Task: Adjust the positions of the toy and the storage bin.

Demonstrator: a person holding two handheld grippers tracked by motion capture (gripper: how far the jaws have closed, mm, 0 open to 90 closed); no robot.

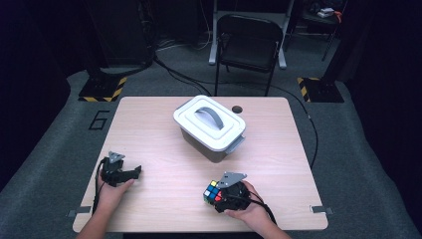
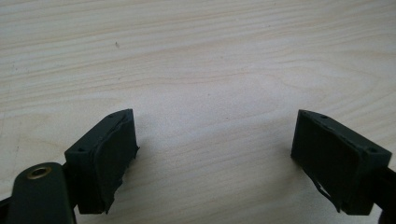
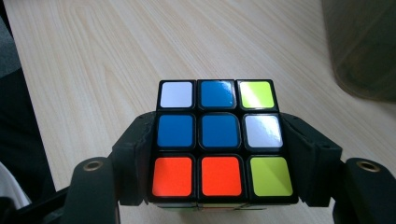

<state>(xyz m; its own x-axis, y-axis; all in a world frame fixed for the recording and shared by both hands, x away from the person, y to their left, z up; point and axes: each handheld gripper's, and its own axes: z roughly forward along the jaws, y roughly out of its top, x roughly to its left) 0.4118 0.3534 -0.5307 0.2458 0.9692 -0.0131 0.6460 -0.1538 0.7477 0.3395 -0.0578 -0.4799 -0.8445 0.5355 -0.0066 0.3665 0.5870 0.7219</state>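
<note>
- Two grippers are seen over the table [image 1: 149,124], one in each of the person's hands, near its front edge.
- A cube [image 3: 218,140] is pinched by the right gripper [image 1: 225,195]: its two black jaws are pressed flat against opposite sides, at the lower two rows, so that the cube is likely kept from twisting or slipping.
- The cube [image 1: 212,192] is found at the front right of the table, well apart from the lidded bin [image 1: 209,127] at the middle; whether it rests on the wood or is held just above cannot be told.
- The left gripper [image 2: 215,149] is spread wide, with nothing but bare wood between its jaws.
- It [image 1: 119,172] is kept at the front left, well apart from the cube, probably so that the other hand's work is left unhindered.
- The bin's lid is shut, handle on top.
</note>
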